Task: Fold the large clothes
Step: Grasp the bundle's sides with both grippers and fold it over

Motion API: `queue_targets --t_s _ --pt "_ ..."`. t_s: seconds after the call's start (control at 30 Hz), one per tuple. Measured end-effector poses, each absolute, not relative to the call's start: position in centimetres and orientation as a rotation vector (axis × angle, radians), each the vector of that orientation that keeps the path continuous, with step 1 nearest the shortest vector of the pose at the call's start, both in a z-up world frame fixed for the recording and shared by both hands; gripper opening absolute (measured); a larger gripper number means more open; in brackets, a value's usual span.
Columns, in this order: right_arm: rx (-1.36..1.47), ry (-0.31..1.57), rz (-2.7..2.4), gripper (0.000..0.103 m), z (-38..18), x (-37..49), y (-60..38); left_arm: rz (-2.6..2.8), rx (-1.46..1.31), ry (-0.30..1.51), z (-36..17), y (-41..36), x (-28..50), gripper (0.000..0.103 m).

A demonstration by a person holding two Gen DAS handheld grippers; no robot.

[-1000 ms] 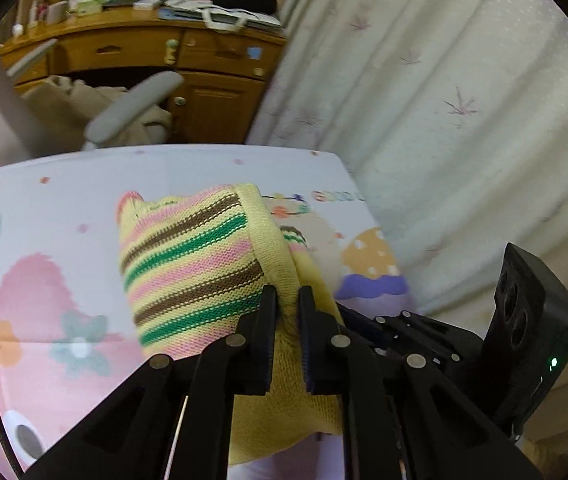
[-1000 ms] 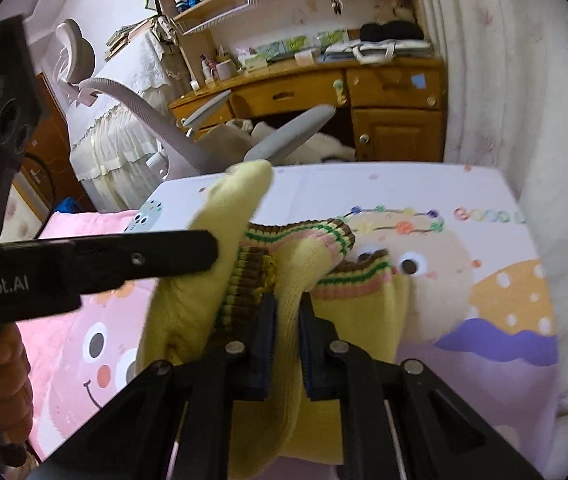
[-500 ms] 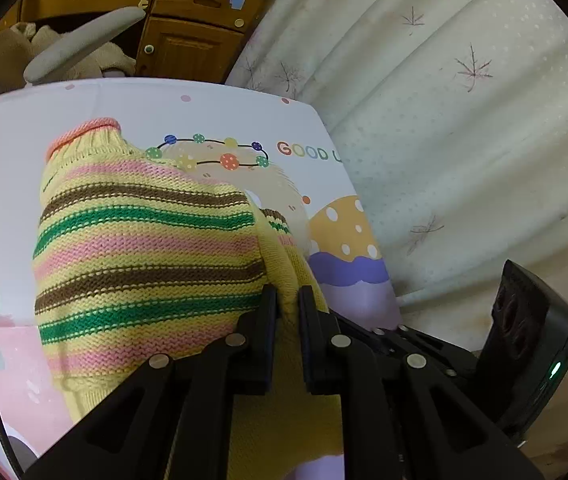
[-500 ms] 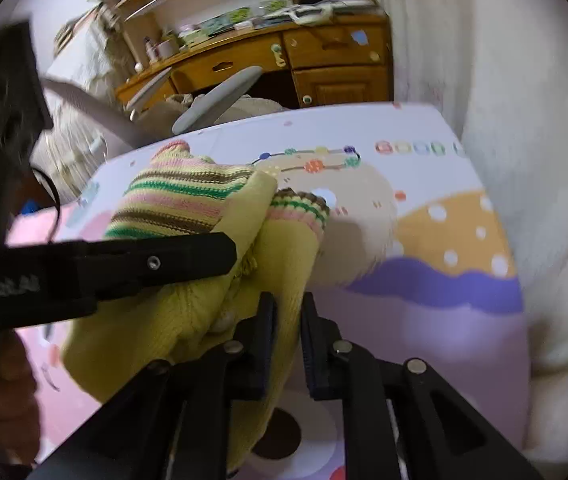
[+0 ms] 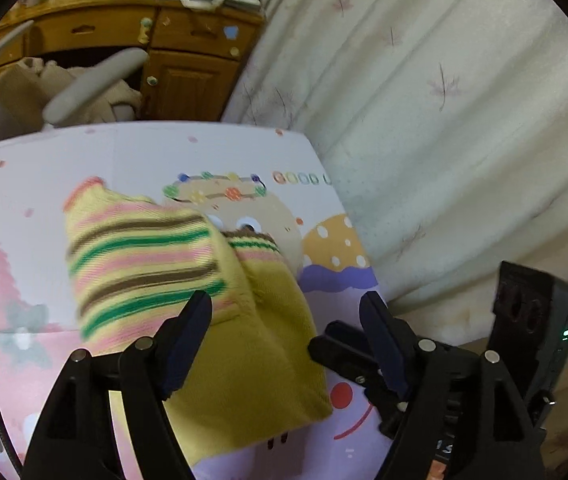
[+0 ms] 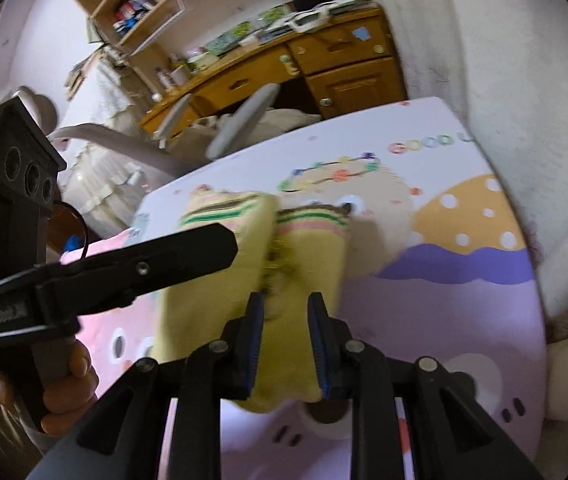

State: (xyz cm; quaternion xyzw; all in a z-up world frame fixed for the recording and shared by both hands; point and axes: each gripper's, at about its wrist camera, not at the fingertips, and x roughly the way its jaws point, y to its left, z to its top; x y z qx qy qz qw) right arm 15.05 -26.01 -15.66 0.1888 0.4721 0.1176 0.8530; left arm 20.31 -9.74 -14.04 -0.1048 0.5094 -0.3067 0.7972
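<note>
— Start with what's closest. How do the two grippers stand?

— The left gripper (image 5: 286, 308) points steeply down at the bed, its jaws opening and already wide, with the yellow sweater (image 5: 188, 292) lying below and between them, neither pad pressing on it. In the right wrist view, one of its long black fingers (image 6: 188, 252) reaches in from the left across the sweater, and the person's left hand (image 6: 64, 376) wraps the handle low at the left edge.

— And the right one?

— The right gripper (image 6: 284, 312) is also tilted down, its jaws opening but narrow. The near yellow edge of the sweater sits in the gap; the frame is blurred there, so the blue pads look just clear of the knit rather than pinching it, but I can't be certain.

— Where does the sweater lie?

— Folded into a compact bundle on the cartoon-printed bed sheet (image 5: 44, 168), striped sleeve on top at the left, a striped cuff (image 5: 256, 242) beside it.

— Further back?

— A pale curtain (image 5: 424, 120) runs along the right, then a grey chair armrest (image 5: 96, 84) and a wooden desk (image 5: 188, 52).
</note>
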Motion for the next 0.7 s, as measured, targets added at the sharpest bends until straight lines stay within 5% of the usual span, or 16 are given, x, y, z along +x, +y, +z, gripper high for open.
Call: queue_targets --t_s 0.4,0.47,0.7 --pt "0.359 1.134 0.295 0.027 -18.0 20.7 -21.9 -0.362 -0.271 1.114 -17.0 0.7 20.9 0.076" --pt "0.382 1.157 0.311 0.013 -18.3 21.4 -21.9 -0.356 -0.294 1.138 -18.1 1.1 20.8 0.076" --pt "0.234 0.949 0.279 0.011 -13.4 17.5 -21.7 -0.412 -0.273 1.153 -19.0 -0.6 20.3 0.076"
